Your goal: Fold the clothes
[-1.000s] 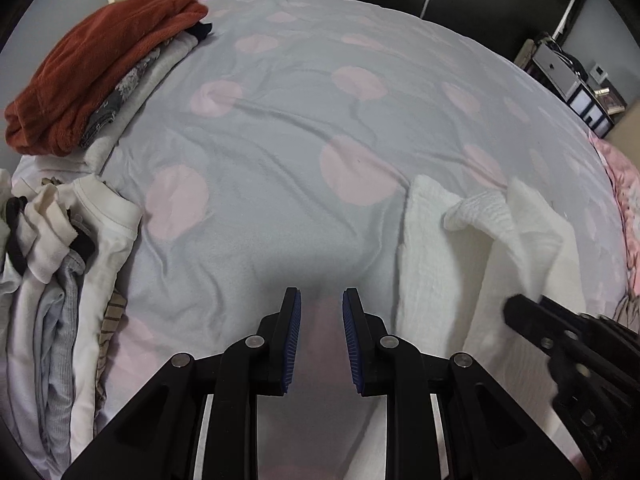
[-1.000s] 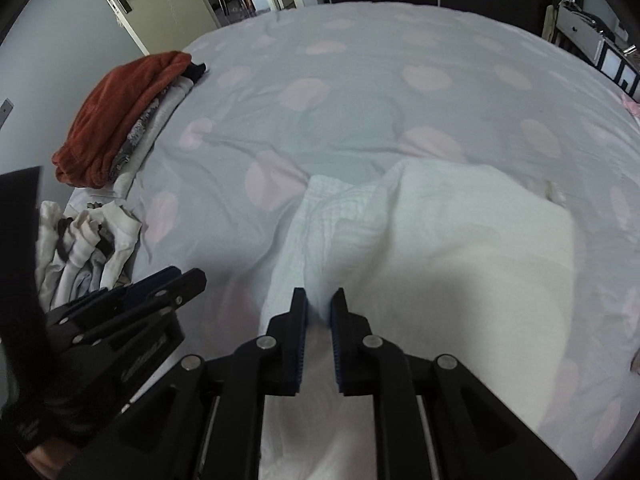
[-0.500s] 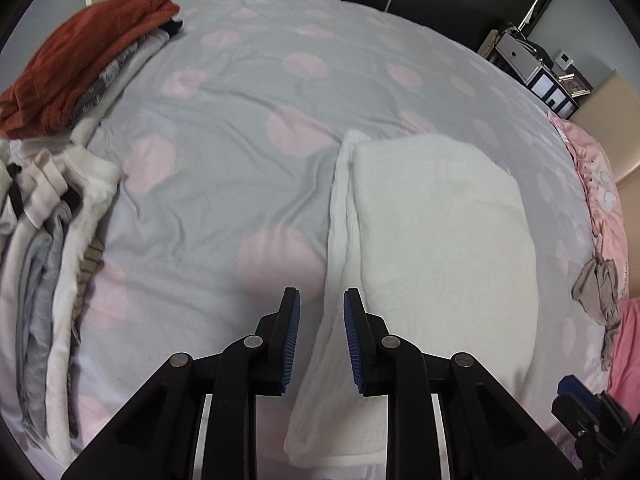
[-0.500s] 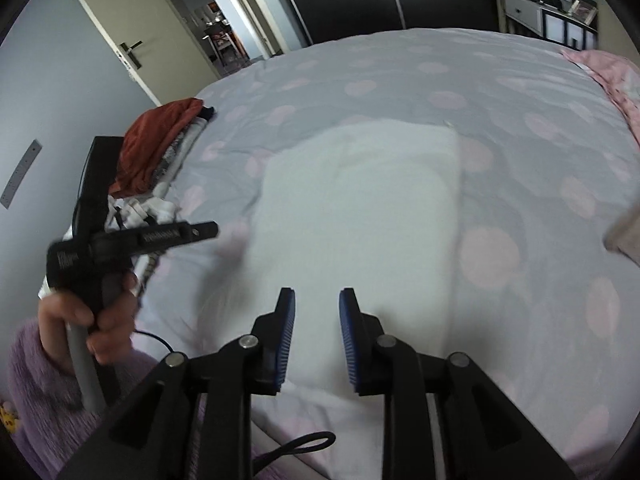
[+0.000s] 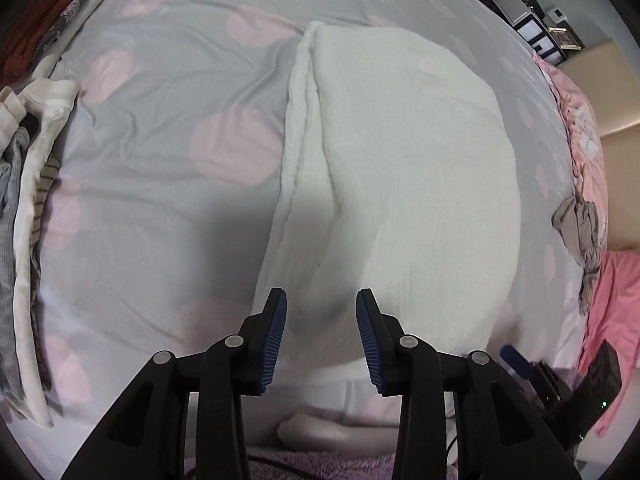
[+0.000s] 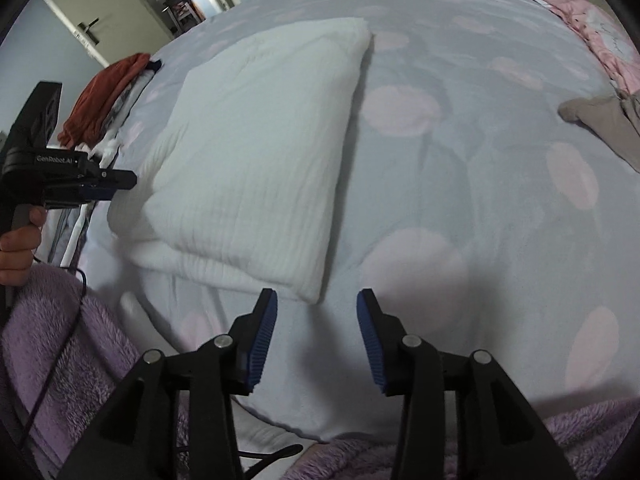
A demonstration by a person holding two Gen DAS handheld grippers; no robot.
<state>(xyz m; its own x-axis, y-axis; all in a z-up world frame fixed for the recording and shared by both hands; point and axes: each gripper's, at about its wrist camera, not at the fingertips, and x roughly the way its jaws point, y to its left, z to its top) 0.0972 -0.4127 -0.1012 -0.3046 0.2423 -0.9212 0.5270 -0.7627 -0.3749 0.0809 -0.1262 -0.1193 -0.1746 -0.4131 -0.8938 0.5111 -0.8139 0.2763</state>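
White cloth (image 5: 408, 152), folded into a thick rectangle, lies flat on the bed (image 5: 168, 168) (grey cover w/ pale pink dots), roughly mid-bed, near the front edge. Along its left side in the left wrist view a narrower under-layer sticks out as a long strip. Texture is crinkled, gauze-like.

Left tongs (image 5: 320, 336) hang over the near left part of the cloth, pointing steeply down; jaws opening, blue pads apart, nothing pinched btwn them. Right tongs (image 6: 316, 336) sit just off the cloth's near right corner, above bare cover; jaws also opening, pads apart, nothing gripped. In the right wrist view the left tongs show at the left edge, held by a hand (image 6: 18, 244) w/ a fuzzy purple sleeve (image 6: 60, 344).

Outward: stack of folded clothes (image 6: 108, 100), rust-red item on top, at the bed's far left. More light garments (image 5: 24, 208) piled along the left edge. Grey-beige crumpled garment (image 6: 600, 120) on the right side, next to pink bedding (image 5: 580, 148). Door (image 6: 80, 20) and dark wardrobe behind.
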